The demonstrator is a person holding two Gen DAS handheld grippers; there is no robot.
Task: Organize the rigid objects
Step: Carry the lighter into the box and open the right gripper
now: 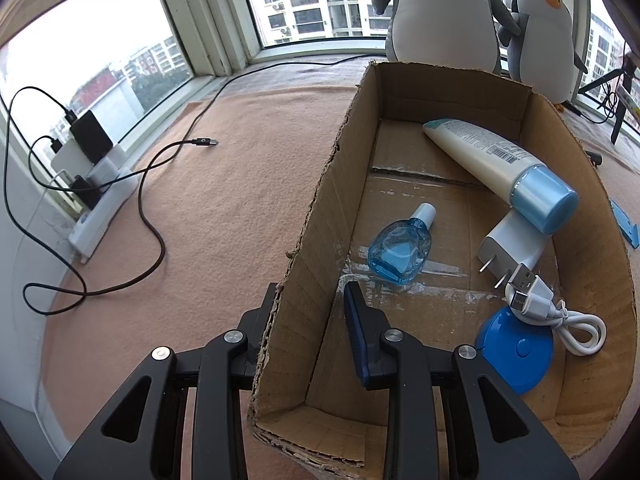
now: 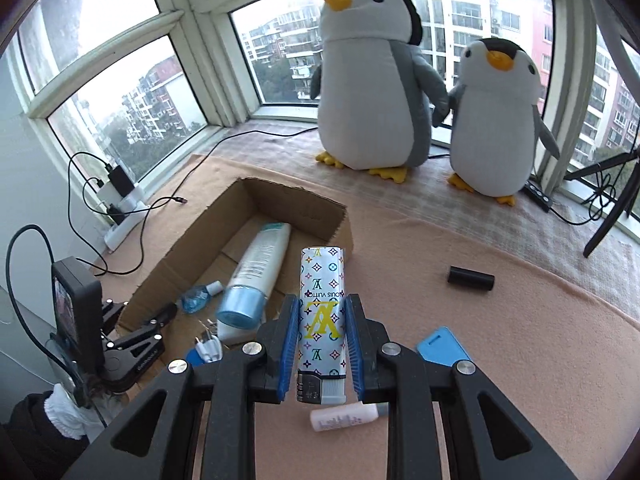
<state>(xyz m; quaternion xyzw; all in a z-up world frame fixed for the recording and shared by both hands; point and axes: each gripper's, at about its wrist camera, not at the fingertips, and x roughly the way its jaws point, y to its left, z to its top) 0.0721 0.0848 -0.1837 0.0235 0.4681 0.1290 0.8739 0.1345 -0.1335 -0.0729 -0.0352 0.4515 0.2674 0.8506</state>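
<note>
Right gripper [image 2: 322, 332] clamped on patterned lighter [image 2: 322, 312]; left gripper [image 1: 310, 320] apart astride cardboard box [image 1: 316, 208] wall. Risk: lighter slipping sideways before reaching box.

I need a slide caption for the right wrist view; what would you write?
Right gripper holds a patterned lighter above the blanket, beside the cardboard box.

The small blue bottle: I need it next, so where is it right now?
In the left wrist view the small blue bottle lies on the cardboard box floor near its left wall, left of the white plug.
</note>
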